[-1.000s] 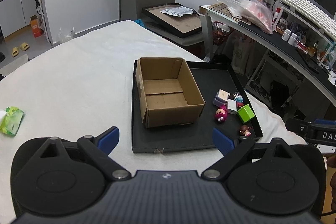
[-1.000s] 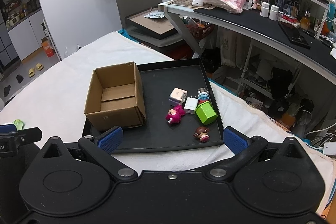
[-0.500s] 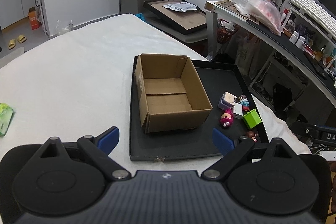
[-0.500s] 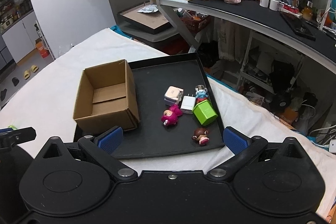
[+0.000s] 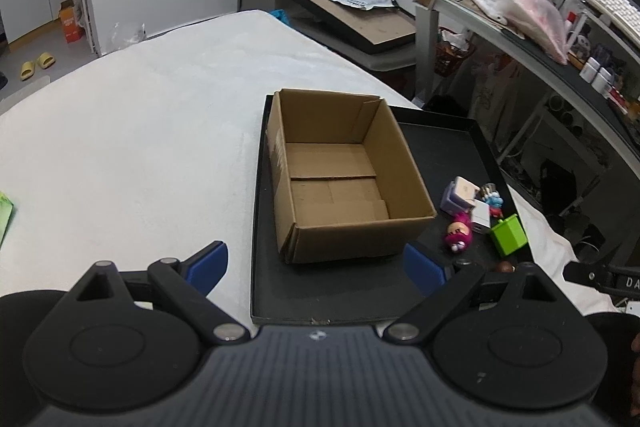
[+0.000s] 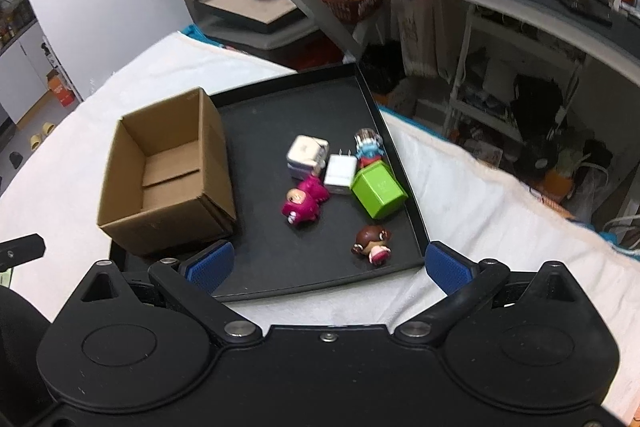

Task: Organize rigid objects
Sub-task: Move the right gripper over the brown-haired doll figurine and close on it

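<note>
Well, your left gripper and right gripper both gape wide, empty, facing the cardboard box and toys on the black tray; no label reads clearly.

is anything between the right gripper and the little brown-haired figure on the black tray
Nothing visible. The open right gripper hovers over the near edge of the black tray, and the small brown-haired figure lies alone just ahead between its blue pads. The green cube and pink bear figure sit farther back.
</note>
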{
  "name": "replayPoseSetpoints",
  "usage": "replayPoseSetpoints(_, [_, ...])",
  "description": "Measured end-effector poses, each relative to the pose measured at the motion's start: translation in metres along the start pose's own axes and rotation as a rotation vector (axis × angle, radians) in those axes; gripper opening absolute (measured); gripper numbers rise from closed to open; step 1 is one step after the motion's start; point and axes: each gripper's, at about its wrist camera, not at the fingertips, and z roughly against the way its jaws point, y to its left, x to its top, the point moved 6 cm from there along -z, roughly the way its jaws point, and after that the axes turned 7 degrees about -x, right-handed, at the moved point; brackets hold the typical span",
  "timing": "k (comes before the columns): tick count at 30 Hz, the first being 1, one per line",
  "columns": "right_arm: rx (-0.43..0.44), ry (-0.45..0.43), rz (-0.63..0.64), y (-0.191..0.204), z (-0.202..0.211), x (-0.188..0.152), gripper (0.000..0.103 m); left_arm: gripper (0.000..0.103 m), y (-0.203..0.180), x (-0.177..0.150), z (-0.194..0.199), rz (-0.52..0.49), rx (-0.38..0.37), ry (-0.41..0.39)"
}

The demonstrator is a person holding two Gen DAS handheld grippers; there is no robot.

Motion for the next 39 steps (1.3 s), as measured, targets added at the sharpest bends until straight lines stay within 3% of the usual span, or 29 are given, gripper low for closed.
replayPoseSetpoints(7, [0.011,0.080,-0.054,-0.009,-0.031,-0.002,0.102,0.092,0.012,0.004,-0.028,0.041,0.028,0.020])
replayPoseSetpoints(15, [-0.003,0.167,-0.067,-0.011,-0.064,0.001,0.091,0.082,0.012,0.013,-0.057,0.036,0.032,0.045])
replayPoseSetpoints(23, [-0.072,0.225,-0.055,-0.007,-0.101,0.013,0.091,0.069,0.022,0.021,-0.093,0.057,0.062,0.110])
replayPoseSetpoints(33, [-0.140,0.325,-0.039,-0.001,-0.153,0.012,0.091,0.067,0.034,0.028,-0.124,0.083,0.094,0.167])
replayPoseSetpoints(37, [-0.149,0.349,-0.021,0.001,-0.164,0.009,0.091,0.058,0.040,0.026,-0.134,0.098,0.115,0.177])
replayPoseSetpoints(39, [-0.146,0.374,-0.027,0.000,-0.172,0.006,0.089,0.049,0.042,0.023,-0.138,0.105,0.117,0.191])
